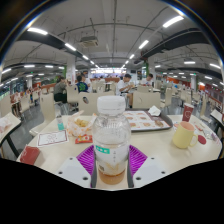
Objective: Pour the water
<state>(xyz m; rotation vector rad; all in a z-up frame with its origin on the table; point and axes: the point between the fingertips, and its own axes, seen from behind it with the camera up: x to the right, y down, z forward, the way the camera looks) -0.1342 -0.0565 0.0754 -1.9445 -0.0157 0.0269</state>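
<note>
One clear bottle (111, 138) with a white cap stands upright between the gripper (111, 160) fingers, both purple pads (87, 157) pressing its sides; amber liquid fills its lower part. Beyond, on the table (150, 150), a yellowish cup (182, 135) and a tray (143, 121).

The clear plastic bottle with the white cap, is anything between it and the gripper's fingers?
No. The clear plastic bottle with the white cap already stands between the gripper fingers, its sides against the purple pads; nothing visible blocks it.
</note>
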